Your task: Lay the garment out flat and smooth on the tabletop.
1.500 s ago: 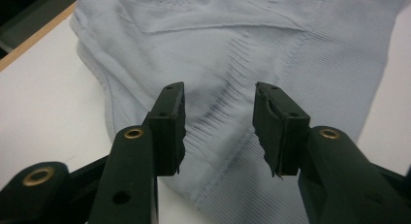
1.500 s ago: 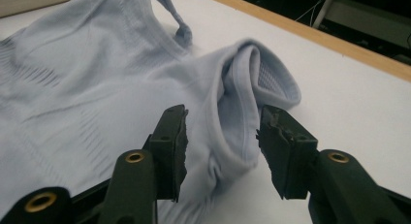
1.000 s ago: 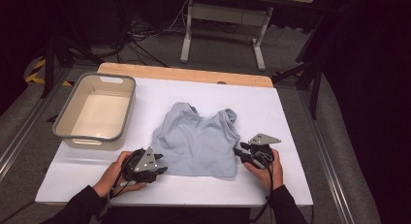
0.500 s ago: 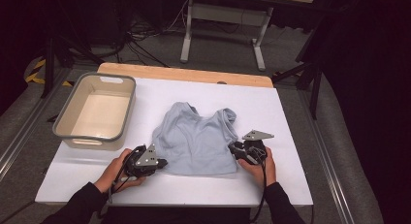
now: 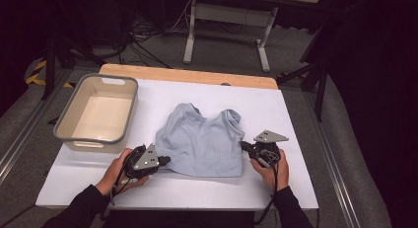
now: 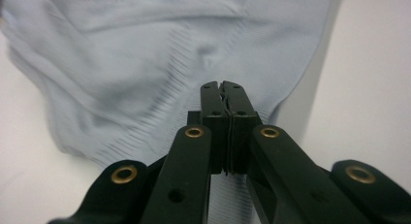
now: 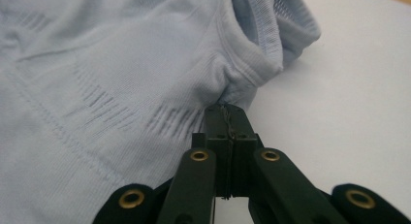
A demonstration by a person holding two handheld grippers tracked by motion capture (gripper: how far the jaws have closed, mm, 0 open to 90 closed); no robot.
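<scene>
Here, the fabric between the pads was hard to make out, yet the left gripper (image 6: 224, 88) and right gripper (image 7: 227, 112) had just closed, each pinching an edge of the pale blue ribbed knit top (image 5: 204, 141) – flat on the white table (image 5: 296, 109) (dim room, cables behind).

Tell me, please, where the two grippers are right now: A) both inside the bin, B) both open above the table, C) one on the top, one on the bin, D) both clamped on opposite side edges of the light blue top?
D: the left gripper and right gripper have just closed, each pinching fabric at opposite side edges of the top; the bin stands apart.
</scene>
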